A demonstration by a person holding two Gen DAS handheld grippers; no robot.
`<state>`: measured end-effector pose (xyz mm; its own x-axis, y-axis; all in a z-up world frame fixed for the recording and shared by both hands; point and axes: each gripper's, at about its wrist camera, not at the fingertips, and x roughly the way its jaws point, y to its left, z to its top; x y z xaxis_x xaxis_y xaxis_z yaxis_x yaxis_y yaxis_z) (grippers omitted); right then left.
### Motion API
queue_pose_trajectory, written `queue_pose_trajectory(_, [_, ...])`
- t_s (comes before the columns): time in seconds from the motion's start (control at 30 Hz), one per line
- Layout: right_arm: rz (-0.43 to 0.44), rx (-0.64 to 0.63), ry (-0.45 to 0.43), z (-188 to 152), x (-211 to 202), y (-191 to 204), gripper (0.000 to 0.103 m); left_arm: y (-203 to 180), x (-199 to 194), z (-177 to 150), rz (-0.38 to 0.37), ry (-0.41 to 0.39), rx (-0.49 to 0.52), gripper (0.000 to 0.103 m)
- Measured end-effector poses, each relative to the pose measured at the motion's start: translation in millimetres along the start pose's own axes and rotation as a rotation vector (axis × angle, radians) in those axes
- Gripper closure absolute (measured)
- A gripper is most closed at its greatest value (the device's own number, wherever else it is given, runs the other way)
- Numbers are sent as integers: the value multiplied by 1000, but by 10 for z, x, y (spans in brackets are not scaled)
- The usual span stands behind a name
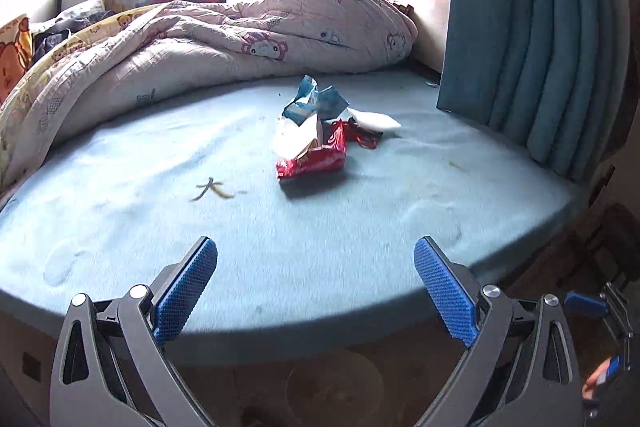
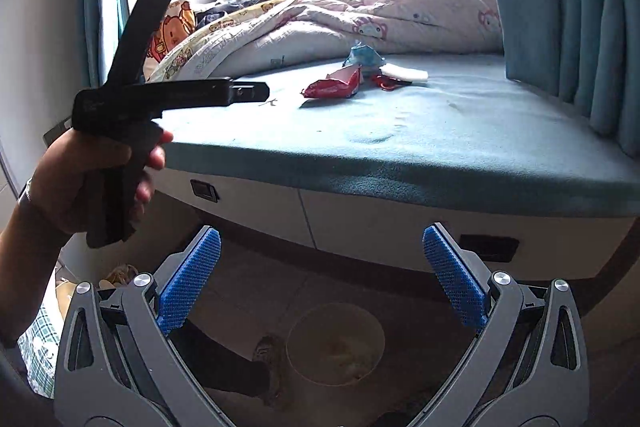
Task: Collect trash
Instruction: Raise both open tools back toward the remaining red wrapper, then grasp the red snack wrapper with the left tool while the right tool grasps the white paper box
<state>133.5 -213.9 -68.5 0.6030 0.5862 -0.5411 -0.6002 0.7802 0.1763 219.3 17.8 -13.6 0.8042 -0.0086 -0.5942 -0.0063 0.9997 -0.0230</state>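
Note:
A heap of trash lies mid-bed on the blue mattress [image 1: 360, 227]: a red snack wrapper [image 1: 314, 161], a blue-and-white packet [image 1: 314, 103], a white tissue [image 1: 376, 121] and a small red scrap [image 1: 364, 137]. A banana-peel bit [image 1: 212, 189] lies to their left. My left gripper [image 1: 316, 247] hovers open over the near edge of the bed, well short of the trash. My right gripper [image 2: 322, 237] hangs open below the bed's edge, in front of the drawers. From there I see the red wrapper [image 2: 334, 85], blue packet [image 2: 364, 57] and tissue [image 2: 404, 71] farther back.
A crumpled quilt [image 1: 224, 39] fills the back of the bed under a bright window. A teal curtain [image 1: 532, 27] hangs at right. A hand [image 2: 84, 179] holds the black handle of the left gripper [image 2: 160, 95]. Drawers [image 2: 384, 223] sit under the mattress.

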Motion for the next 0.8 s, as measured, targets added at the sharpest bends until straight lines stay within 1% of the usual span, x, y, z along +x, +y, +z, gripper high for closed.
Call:
queue_pose_trajectory(0.17, [7, 27, -6, 97, 93, -223, 5, -26, 512, 391, 7, 65, -37, 6])
queue_pose_trajectory(0.4, [30, 34, 0, 246, 319, -515, 5, -86, 1098, 613, 24, 129, -87, 6])
queue_pose_trajectory(0.57, [57, 76, -8, 295, 465, -715, 5, -62, 1382, 644, 58, 168, -108, 7])
queue_pose_trajectory(0.6, [62, 81, -7, 304, 491, -735, 5, -42, 1417, 652, 46, 187, -120, 9])
queue_pose_trajectory(0.67, [69, 82, -6, 310, 539, -760, 5, -9, 1457, 653, 31, 208, -137, 20])
queue_pose_trajectory(0.7, [73, 83, -5, 313, 563, -767, 5, 0, 1469, 646, 37, 213, -142, 29])
queue_pose_trajectory(0.73, [75, 83, -4, 314, 579, -773, 5, -1, 1457, 643, 34, 206, -143, 33])
queue_pose_trajectory(0.77, [75, 77, -10, 318, 581, -763, 5, -8, 1457, 644, 31, 203, -139, 35])
queue_pose_trajectory(0.8, [71, 75, -9, 324, 587, -756, 5, -14, 1446, 638, 23, 196, -137, 40])
